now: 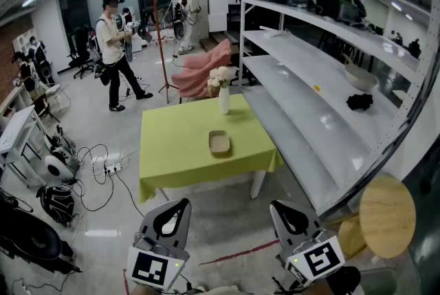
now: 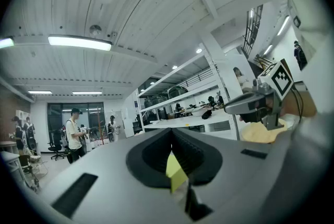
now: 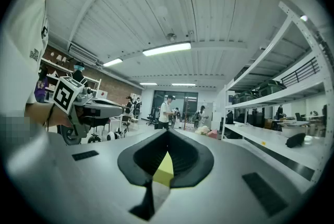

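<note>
Grey left tool (image 1: 183,203) closed, empty, right tool (image 1: 274,205) closed, empty

I'm reading matt grey plastic on the left gripper (image 1: 177,208) and the right gripper (image 1: 278,208), with black ribbed pads (image 3: 182,157) that look rubbery. The cloth (image 1: 179,149) over the worktop is a smooth, matt yellow-green fabric. On it, the tray (image 1: 219,142) looks dull beige and the vase (image 1: 224,102) glossy white, like ceramic. The shelf (image 1: 302,101) comes across as white painted metal with a soft sheen. The stool (image 1: 387,216) seat is pale, smooth wood. The floor (image 1: 103,232) is polished grey and shiny.
</note>
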The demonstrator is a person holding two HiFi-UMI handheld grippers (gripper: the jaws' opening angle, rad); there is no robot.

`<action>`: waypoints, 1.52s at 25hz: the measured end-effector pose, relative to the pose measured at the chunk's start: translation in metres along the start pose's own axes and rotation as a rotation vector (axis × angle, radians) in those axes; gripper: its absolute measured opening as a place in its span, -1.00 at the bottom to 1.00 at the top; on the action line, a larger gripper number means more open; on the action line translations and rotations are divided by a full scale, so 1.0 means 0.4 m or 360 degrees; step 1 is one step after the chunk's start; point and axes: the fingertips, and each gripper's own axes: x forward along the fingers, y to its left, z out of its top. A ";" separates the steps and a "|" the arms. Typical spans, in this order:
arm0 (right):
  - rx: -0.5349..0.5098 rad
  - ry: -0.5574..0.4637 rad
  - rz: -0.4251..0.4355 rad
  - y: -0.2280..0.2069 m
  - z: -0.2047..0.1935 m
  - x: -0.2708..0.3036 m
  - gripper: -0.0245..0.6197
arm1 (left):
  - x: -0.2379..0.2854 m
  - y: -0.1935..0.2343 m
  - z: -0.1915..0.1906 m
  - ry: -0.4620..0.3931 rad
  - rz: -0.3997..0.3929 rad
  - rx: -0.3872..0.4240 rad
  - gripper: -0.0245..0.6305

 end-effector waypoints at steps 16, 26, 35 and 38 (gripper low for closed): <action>0.0060 0.0013 -0.0006 -0.056 -0.052 -0.062 -0.90 | 0.022 -0.077 -0.007 0.0020 -0.0001 -0.0011 -0.91; 0.0040 0.0036 0.0037 -0.068 -0.086 -0.046 -0.90 | 0.049 -0.090 -0.023 0.0020 0.0000 0.0012 -0.91; 0.0016 0.0058 0.0062 -0.087 -0.119 0.062 -0.90 | 0.111 -0.010 -0.089 0.0037 0.0042 0.0012 -0.91; 0.0026 0.0078 0.0051 -0.103 -0.133 0.108 -0.90 | 0.138 0.033 -0.112 0.0044 0.0055 -0.0005 -0.91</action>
